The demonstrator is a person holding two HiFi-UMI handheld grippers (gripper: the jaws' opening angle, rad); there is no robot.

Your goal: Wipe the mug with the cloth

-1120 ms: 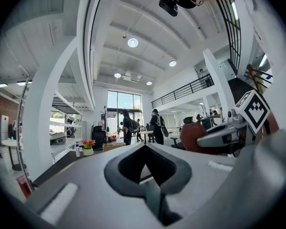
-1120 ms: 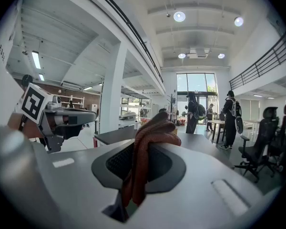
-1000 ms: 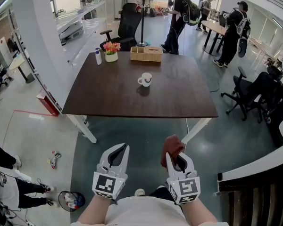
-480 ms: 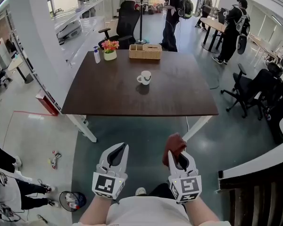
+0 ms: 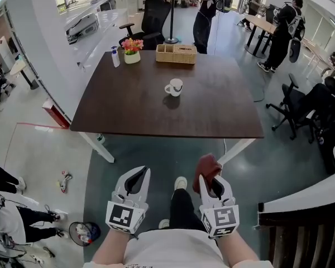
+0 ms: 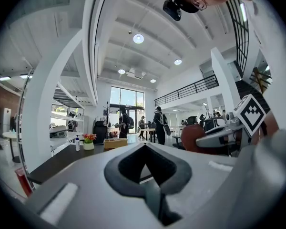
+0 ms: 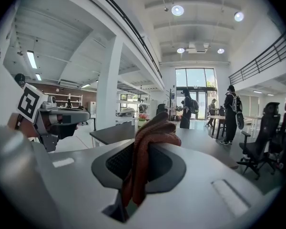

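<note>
A white mug (image 5: 173, 87) stands near the middle of the dark brown table (image 5: 128, 110), far ahead of both grippers. My right gripper (image 5: 211, 177) is shut on a reddish-brown cloth (image 5: 207, 166), which bunches out past its tips; in the right gripper view the cloth (image 7: 151, 132) hangs down between the jaws of the right gripper (image 7: 144, 146). The left gripper (image 5: 140, 173) is held beside it, over the floor short of the table's near edge. In its own view the left gripper (image 6: 144, 146) has its jaws meeting, with nothing between them.
At the table's far edge stand a wicker basket (image 5: 176, 53), a flower pot (image 5: 132, 47) and a spray bottle (image 5: 115, 57). A black office chair (image 5: 151, 18) is behind the table, another chair (image 5: 304, 108) at right. People stand at the back. My foot (image 5: 180, 183) is on the floor.
My leg has stepped forward and the view has shifted toward the table. Both grippers keep their pose; the cloth stays in the right one.
</note>
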